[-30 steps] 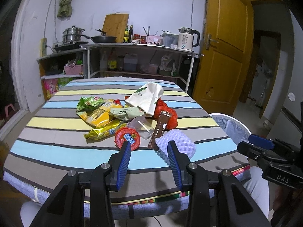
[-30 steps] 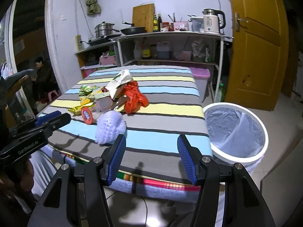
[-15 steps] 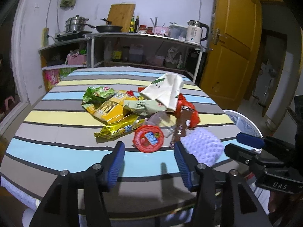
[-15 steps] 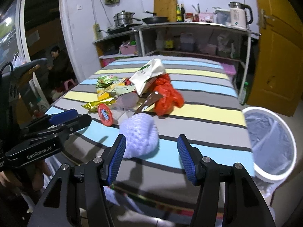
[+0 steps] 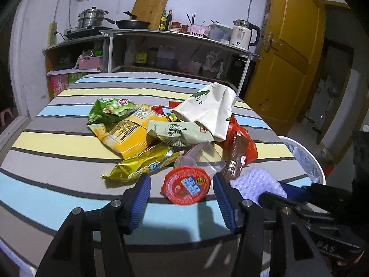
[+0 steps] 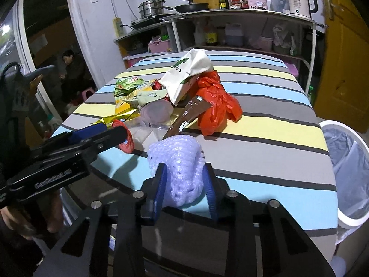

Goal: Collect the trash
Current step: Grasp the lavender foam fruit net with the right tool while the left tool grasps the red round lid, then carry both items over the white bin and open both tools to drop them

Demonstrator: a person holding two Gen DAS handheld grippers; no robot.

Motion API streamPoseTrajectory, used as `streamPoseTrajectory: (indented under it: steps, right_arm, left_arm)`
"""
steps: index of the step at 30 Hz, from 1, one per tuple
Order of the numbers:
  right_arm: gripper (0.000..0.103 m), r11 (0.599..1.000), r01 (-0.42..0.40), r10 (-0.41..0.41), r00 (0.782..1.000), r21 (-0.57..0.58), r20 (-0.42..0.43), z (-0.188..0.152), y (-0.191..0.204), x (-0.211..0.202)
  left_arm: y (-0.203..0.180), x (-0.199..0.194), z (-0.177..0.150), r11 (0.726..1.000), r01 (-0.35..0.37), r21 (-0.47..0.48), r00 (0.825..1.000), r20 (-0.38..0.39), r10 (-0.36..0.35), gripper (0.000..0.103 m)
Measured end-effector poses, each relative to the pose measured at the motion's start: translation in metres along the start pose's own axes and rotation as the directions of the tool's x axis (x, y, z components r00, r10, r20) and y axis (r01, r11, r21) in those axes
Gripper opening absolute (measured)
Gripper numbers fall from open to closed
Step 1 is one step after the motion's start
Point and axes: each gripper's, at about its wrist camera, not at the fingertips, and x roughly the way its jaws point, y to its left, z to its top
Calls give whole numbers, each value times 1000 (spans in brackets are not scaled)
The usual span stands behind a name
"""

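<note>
A heap of trash lies on the striped table [image 5: 57,161]: snack bags, a white paper bag [image 5: 212,110], a red plastic bag [image 6: 214,101], a brown wrapper [image 5: 235,159] and a red round lid [image 5: 186,184]. My left gripper [image 5: 181,180] is open, its blue pads on either side of the red lid without touching it. A purple foam net [image 6: 180,159] sits at the table's near edge, and my right gripper [image 6: 184,170] has its jaws closing, with the pads squeezing the net. The same net [image 5: 256,182] shows beside the right gripper's fingers [image 5: 276,196] in the left wrist view.
A white bin with a clear liner [image 6: 332,127] stands on the floor right of the table. Shelves with a kettle [image 5: 242,34], pans and bottles line the far wall. A yellow door [image 5: 290,53] is at right. A person [image 6: 71,73] sits far left.
Both grippers moved forward and down toward the pile. The left jaws widened around the red lid. The right jaws narrowed onto the purple foam net.
</note>
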Motion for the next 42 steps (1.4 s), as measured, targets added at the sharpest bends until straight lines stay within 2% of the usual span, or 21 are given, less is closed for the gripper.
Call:
streamPoseTrajectory:
  steps: [6, 8, 10, 21, 30, 36, 42]
  right_arm:
    - [23, 1000, 2, -2, 1000, 17, 5, -3, -6, -7]
    - [22, 1000, 5, -5, 1000, 23, 9, -3, -9, -10]
    - [22, 999, 11, -11, 1000, 31, 10, -4, -13, -12]
    - [22, 996, 34, -39, 997, 85, 61, -7, -34, -40]
    - [22, 981, 114, -134, 984, 159, 120, -13, -73, -72]
    - [22, 959, 174, -207, 969, 223, 132, -15, -109, -88]
    - [22, 929, 231, -277, 952, 289, 130, -20, -148, -100]
  left_arm:
    - [-8, 15, 4, 1000, -10, 9, 1000, -25, 10, 55]
    - [-10, 21, 3, 1000, -17, 13, 999, -45, 18, 46]
    - [-11, 22, 2, 999, -27, 17, 999, -46, 28, 46]
    - [-25, -12, 6, 999, -25, 35, 1000, 4, 25, 45]
    - [-71, -24, 24, 992, 62, 112, 997, 38, -66, 45]
    - [-116, -9, 34, 974, 144, 176, 988, 29, -151, 45]
    - [-160, 14, 43, 947, 232, 221, 972, -7, -237, 45]
